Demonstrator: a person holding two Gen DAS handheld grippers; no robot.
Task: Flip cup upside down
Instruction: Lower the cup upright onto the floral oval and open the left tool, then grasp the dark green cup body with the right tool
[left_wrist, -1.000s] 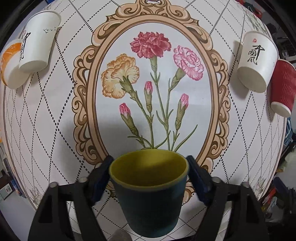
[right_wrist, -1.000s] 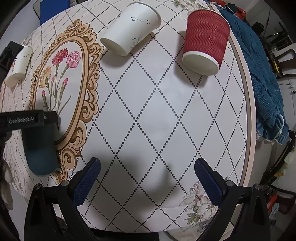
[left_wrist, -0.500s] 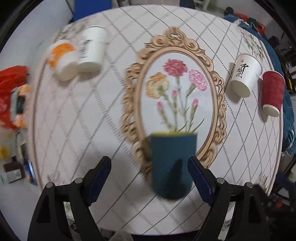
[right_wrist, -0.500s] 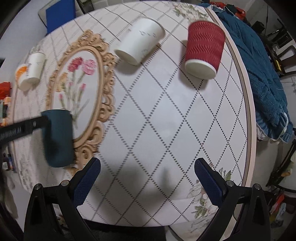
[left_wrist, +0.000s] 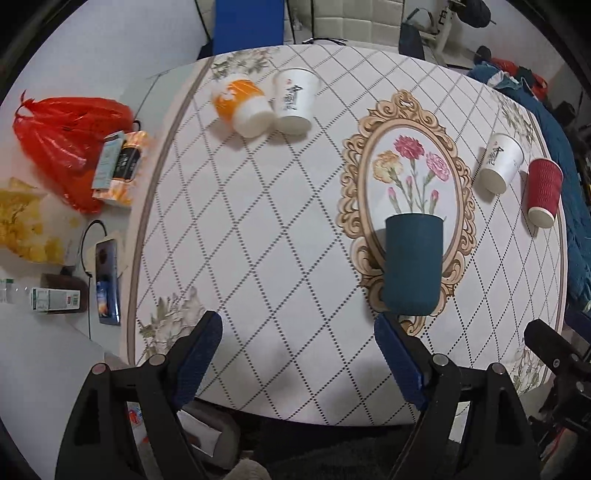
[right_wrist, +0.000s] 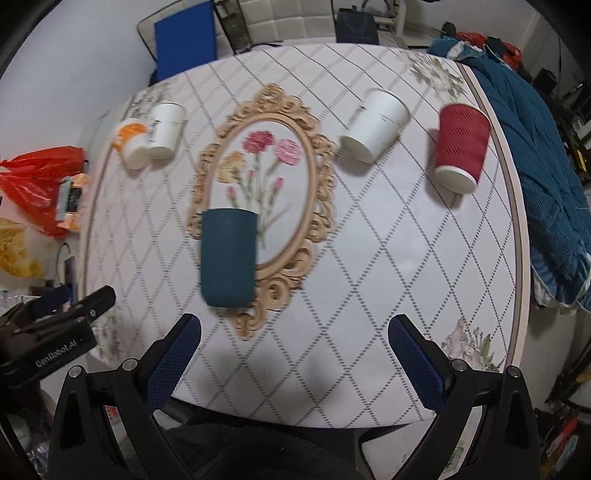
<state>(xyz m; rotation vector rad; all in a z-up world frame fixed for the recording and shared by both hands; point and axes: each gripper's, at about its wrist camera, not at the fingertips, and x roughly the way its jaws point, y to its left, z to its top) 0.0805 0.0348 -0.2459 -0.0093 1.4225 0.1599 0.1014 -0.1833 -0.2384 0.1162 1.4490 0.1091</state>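
A dark teal cup (left_wrist: 413, 266) stands upside down on the lower part of the flower frame print; it also shows in the right wrist view (right_wrist: 228, 258). My left gripper (left_wrist: 298, 360) is open and empty, drawn back near the table's front edge, left of the cup. Its body shows at the lower left of the right wrist view (right_wrist: 55, 332). My right gripper (right_wrist: 293, 352) is open and empty, above the front edge, right of the cup.
Upside down on the round table (left_wrist: 258, 221) stand an orange-and-white cup (left_wrist: 242, 107), a white cup (left_wrist: 295, 101), another white cup (left_wrist: 500, 162) and a red ribbed cup (left_wrist: 543, 192). A red bag (left_wrist: 66, 140) and boxes lie left; a blue blanket (right_wrist: 546, 192) lies right.
My left gripper let go of the teal cup, which now stands upside down, and drew back and to the left. My right gripper also pulled back from the table.
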